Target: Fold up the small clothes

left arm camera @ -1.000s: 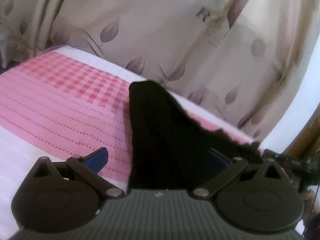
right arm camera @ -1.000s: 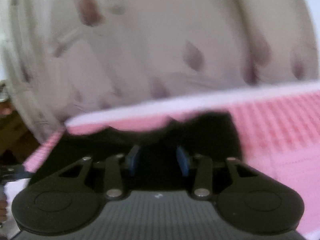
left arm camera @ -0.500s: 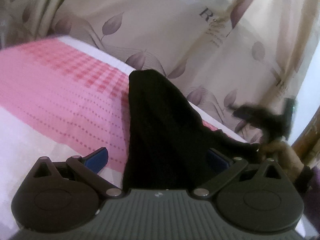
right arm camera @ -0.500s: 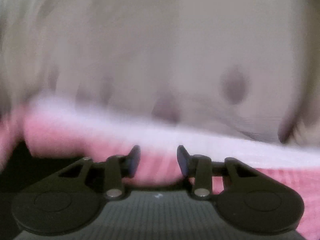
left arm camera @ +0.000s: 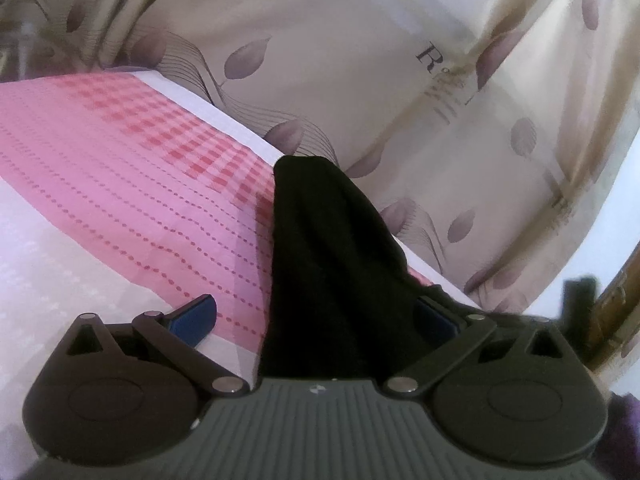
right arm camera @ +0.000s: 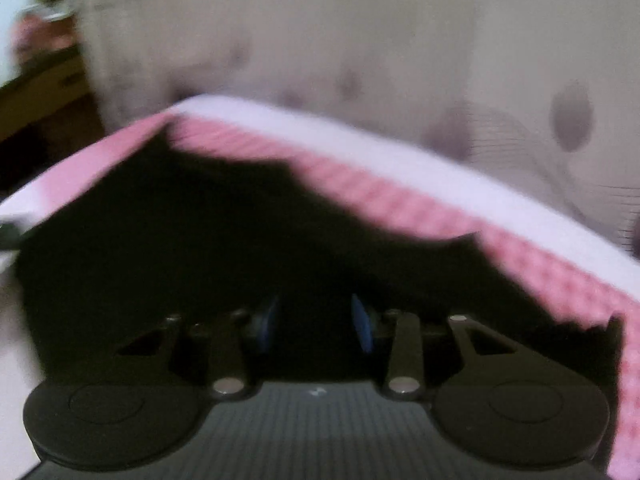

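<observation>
A small black garment [left arm camera: 332, 256] lies on the pink-and-white bed cover [left arm camera: 120, 184], near the bed's far edge. In the left wrist view it rises in a fold between the wide-apart blue pads [left arm camera: 194, 316]; my left gripper [left arm camera: 312, 320] is open around it. In the blurred right wrist view the same black garment [right arm camera: 208, 248] spreads across the bed just ahead of my right gripper [right arm camera: 314, 322], whose blue pads [right arm camera: 362, 326] stand a little apart, with nothing seen clamped between them.
A beige curtain with purple leaves [left arm camera: 400, 80] hangs right behind the bed's far edge. Dark wooden furniture [right arm camera: 44, 100] stands off the bed's left end in the right wrist view, and wood shows at the right edge [left arm camera: 616, 312] of the left wrist view.
My right gripper swung from facing the curtain back down over the black garment. The left gripper stayed open around the garment's fold and shifted a little. The hand and gripper at far right left the view.
</observation>
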Motion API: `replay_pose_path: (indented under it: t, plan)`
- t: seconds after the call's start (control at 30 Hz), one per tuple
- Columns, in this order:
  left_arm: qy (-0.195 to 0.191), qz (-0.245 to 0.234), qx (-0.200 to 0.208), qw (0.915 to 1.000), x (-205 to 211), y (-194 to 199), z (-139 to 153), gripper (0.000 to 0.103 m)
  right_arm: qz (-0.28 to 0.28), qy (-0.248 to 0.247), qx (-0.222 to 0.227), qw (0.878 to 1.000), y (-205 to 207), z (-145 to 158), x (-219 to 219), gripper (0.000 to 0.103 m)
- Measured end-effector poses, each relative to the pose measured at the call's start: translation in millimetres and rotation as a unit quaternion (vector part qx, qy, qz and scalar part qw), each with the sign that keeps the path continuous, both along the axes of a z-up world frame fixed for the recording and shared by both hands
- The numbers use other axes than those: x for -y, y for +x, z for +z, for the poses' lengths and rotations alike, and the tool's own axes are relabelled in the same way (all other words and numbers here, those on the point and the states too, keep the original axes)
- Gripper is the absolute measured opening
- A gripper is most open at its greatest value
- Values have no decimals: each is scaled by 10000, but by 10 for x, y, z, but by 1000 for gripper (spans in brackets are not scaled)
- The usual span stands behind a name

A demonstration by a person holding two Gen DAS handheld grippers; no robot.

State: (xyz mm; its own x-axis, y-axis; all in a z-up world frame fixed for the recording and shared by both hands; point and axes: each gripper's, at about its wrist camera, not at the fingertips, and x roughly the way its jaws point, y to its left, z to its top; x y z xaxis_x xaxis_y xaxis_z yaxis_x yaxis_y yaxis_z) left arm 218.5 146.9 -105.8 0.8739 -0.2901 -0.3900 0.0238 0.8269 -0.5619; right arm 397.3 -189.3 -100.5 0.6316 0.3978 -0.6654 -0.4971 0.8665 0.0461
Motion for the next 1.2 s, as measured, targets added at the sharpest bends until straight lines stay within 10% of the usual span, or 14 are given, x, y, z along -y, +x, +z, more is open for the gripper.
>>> replay_pose_path:
  t: [0.37, 0.53, 0.67, 0.77, 0.9, 1.03, 1.1, 1.2]
  plan:
    - [-51, 46, 34, 10000, -12, -12, -7, 103, -873, 2017, -25, 9756, 37, 332, 584, 39]
    - [-45, 65, 41, 10000, -14, -18, -5, 103, 982, 1502, 8, 9838, -187, 508, -322, 37]
    - [18, 84, 26, 10000, -11, -19, -2, 103, 284, 565, -569, 9964, 226, 159, -661, 37]
    - [53, 67, 4, 10000, -10, -12, 0, 103, -605, 1525, -788, 9833, 299, 138, -245, 36]
    - [40, 59, 1, 10000, -19, -17, 3, 103, -1278, 2577, 277, 9573, -364, 518, 602, 42]
    - [40, 56, -11, 10000, -14, -12, 6, 103, -1958, 2508, 528, 9466, -1014, 508, 1501, 47]
    - [45, 41, -27, 10000, -8, -2, 7, 103, -2120, 2264, 385, 9499, -1303, 369, 1846, 70]
    - [43, -24, -66, 10000, -1, 12, 7, 103, -2159, 2339, 5, 9480, -1618, 117, 2035, 78]
